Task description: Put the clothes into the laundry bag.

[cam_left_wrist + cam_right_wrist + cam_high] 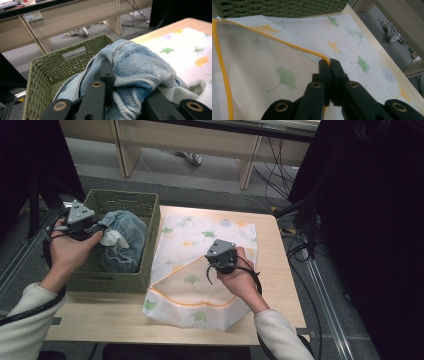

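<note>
Denim garment (122, 237) sits bunched in the green woven basket (122, 200) at the table's left, its top raised above the basket rim by the left gripper (95, 229); in the left gripper view the jaws are closed on a fold of the blue jeans fabric, with a patch of white lining hanging out beside them. Right gripper (220, 261) rests over the ginkgo-print laundry bag (200, 270) spread flat on the wooden table (270, 270); its jaws are pinched tight on the yellow-trimmed edge of the bag's flap (287, 42), holding that mouth slightly lifted.

By my reading the work is at an early stage: the bag lies laid out and its opening is gripped, the garment is grasped but is not yet clear of the basket; carrying it across and feeding it into the bag is all left to do.

The bag's long axis runs from the near table edge toward the far one, with the flap opening facing the basket side; the denim is a crumpled lump with no clear axis, its gripped fold pointing up and toward the bag.
</note>
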{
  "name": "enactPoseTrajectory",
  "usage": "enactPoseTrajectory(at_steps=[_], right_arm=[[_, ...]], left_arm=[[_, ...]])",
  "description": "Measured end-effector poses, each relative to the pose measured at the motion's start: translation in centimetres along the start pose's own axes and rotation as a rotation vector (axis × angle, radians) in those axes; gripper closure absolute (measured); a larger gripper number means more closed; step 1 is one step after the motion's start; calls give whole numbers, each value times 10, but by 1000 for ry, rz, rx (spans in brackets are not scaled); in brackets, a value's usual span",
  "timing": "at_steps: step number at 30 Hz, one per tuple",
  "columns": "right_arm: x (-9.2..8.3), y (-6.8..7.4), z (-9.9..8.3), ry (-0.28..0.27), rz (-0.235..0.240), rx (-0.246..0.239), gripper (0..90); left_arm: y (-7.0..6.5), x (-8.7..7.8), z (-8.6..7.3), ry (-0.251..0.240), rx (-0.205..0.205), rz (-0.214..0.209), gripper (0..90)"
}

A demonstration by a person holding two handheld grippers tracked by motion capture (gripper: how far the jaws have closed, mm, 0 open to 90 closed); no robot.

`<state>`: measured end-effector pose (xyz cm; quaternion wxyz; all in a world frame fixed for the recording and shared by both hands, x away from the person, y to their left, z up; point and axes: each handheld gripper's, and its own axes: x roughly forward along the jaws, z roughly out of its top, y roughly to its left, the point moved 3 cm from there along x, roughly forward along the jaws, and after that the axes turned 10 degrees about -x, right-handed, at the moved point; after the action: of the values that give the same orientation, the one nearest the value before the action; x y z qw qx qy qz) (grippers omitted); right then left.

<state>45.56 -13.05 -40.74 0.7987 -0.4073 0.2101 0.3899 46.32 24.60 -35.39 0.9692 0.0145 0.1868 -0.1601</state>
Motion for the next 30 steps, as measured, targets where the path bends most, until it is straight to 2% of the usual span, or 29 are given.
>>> enactPoseTrajectory(at_steps=[9, 17, 18, 19, 20, 30], right_arm=[[1, 1, 0, 3, 2, 16, 900], [1, 1, 0, 1, 2, 11, 900], [1, 1, 0, 1, 1, 9, 900], [1, 1, 0, 1, 2, 9, 900], [1, 1, 0, 2, 3, 12, 900], [1, 0, 0, -1, -2, 4, 900]], left_arm=[[-2, -12, 15, -48, -6, -16, 815], [-5, -19, 24, -84, -5, -20, 816], [-6, -21, 26, -100, -10, -23, 816], [-6, -22, 27, -107, -9, -24, 816], [-5, -22, 30, -124, 15, -19, 817], [-9, -34, 41, -191, -9, -34, 818]])
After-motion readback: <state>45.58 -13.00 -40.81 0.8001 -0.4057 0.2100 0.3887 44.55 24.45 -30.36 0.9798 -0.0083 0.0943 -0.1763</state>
